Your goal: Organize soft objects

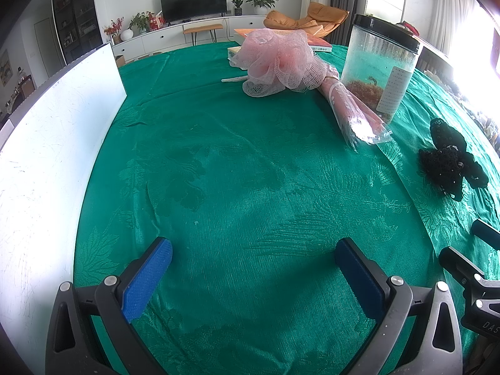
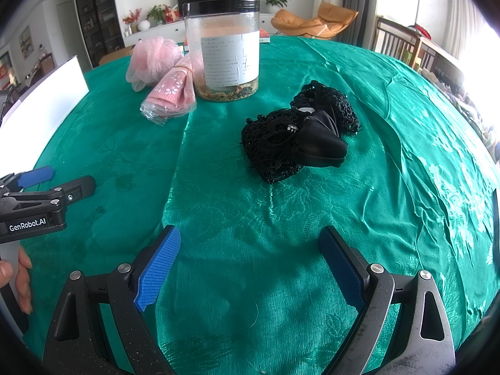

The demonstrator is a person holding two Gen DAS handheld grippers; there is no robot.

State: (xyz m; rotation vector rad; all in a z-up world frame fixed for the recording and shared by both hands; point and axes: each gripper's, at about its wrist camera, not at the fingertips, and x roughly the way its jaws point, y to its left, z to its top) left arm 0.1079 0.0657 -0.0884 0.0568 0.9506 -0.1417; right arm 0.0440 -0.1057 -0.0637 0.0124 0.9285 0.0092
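Both pairs of fingers stood wide apart and held nothing: the left gripper hovered low over bare green cloth, and the right gripper did the same just to its right. Only the fingers' blue pads and black arms showed; the bodies behind them were cut off by the frame edges. A hand on the left tool appeared only as a few fingertips at the left edge of the right wrist view.

On the surface, the black netted item lay ahead of the right gripper, near the middle; its dark mesh and glossy bow part blurred together, so its exact kind was hard to tell. Farther off, the pink mesh puff sat at the far side, touching a pink cloth roll in clear wrap, which lay against the left of a clear jar with a black lid. The jar's label print was unreadable. A white board stood along the left edge, partly cropped.
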